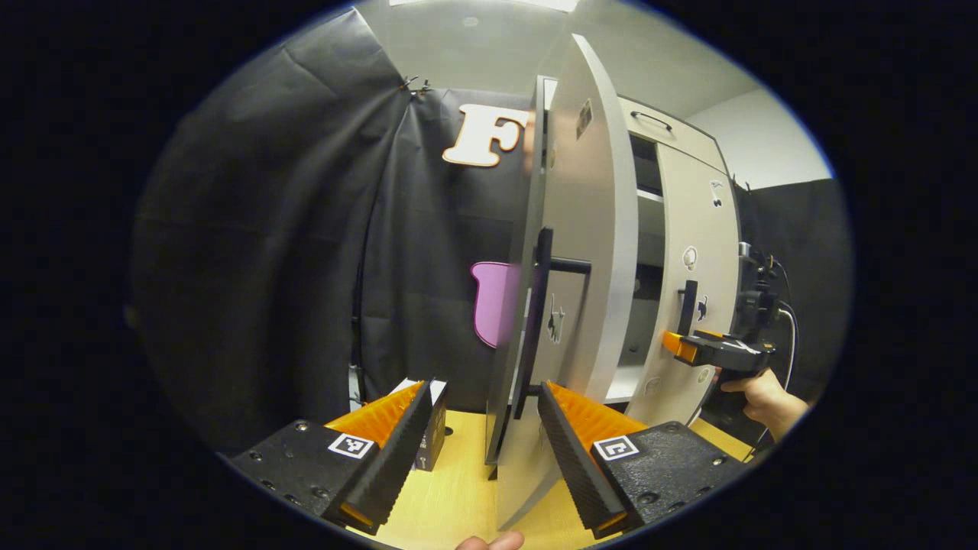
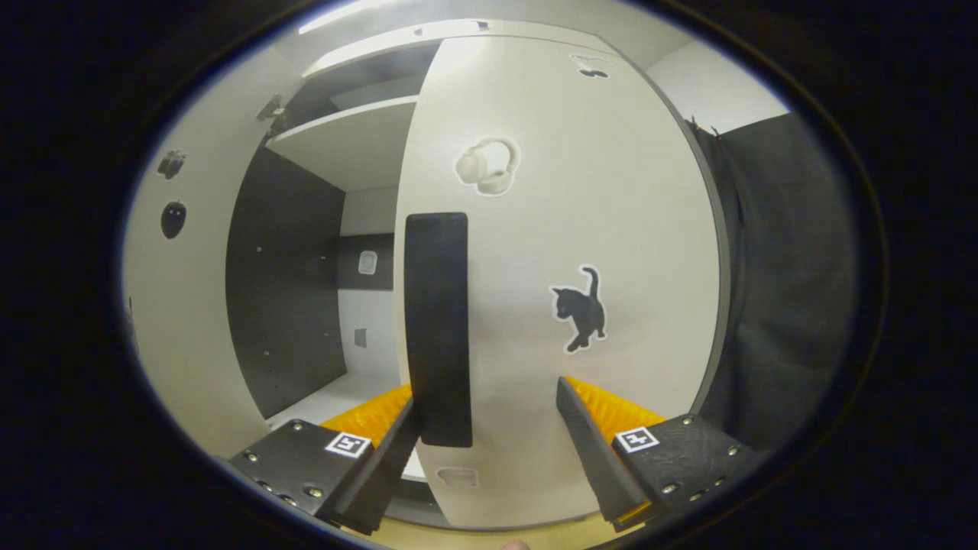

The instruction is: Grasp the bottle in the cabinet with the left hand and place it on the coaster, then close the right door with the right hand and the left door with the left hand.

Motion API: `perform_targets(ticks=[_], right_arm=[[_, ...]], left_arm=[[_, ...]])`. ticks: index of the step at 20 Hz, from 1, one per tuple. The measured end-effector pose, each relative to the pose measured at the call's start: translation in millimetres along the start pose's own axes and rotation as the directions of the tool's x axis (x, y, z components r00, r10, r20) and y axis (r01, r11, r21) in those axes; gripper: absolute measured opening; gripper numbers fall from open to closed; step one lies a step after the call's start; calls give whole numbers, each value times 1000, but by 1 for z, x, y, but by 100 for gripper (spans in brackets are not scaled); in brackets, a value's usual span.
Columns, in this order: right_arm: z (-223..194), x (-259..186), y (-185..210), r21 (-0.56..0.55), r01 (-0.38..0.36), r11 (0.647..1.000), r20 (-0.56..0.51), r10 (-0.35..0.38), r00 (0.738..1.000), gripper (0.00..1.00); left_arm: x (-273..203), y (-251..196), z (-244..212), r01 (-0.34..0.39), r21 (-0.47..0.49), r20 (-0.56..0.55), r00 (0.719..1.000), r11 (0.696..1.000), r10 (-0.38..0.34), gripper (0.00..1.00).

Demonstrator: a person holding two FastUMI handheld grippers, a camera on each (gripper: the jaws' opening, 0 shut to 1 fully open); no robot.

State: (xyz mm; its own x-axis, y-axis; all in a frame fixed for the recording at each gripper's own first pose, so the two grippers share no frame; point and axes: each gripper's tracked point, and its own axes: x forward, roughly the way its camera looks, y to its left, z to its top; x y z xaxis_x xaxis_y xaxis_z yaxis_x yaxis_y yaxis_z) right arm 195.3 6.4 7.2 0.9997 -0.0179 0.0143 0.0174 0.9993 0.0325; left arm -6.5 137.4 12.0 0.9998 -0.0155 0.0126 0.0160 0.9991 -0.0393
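Right door (image 2: pixel 550 252): pale panel, nearly swung home on the cabinet (image 1: pixel 672 137), a dark gap still open along its handle edge. Stickers on it: a black cat, a pair of headphones.
Right door handle (image 2: pixel 437 328): dark bar, long axis upright, standing off the panel right at that open edge.
Right gripper (image 2: pixel 489 416): fingers spread apart, holding nothing; the handle's lower end sits just inside its left finger, touching or very close, I cannot tell which. The door face lies straight ahead of it.
Key relation: door dead ahead of the right gripper, so a push forward on the panel should finish the closing. That is my read, not something seen.
Same gripper from the left gripper view (image 1: pixel 714 351): out at the right door's front, near the handle, a hand (image 1: pixel 760 397) gripping it from below.
Left door (image 1: pixel 588 252): wide open, seen almost edge-on, its long edge upright, swung out from the cabinet toward the camera.
Left door handle (image 1: pixel 544 321): dark upright bar on the door's face.
Left gripper (image 1: pixel 485 405): fingers apart, empty, with the left door's lower edge standing between them and just ahead. This is the nearer gripper for that door.
Cabinet interior (image 2: pixel 306 305): shelves look bare through the gap.
Surface (image 1: pixel 458 489): light wood, below the left door; a small dark box (image 1: pixel 432 435) stands beside the left finger.
Bottle and coaster: I can't place either one here.
Stage, as I judge it: right door about done, left door next.
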Motion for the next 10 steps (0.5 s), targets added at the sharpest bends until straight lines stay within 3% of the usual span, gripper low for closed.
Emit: perform_targets(ticks=[10], right_arm=[[-1, -33, 3, -16, -54, 998, -33, 54, 998, 100]], left_arm=[[7, -23, -2, 124, 20, -17, 992, 992, -124, 89]])
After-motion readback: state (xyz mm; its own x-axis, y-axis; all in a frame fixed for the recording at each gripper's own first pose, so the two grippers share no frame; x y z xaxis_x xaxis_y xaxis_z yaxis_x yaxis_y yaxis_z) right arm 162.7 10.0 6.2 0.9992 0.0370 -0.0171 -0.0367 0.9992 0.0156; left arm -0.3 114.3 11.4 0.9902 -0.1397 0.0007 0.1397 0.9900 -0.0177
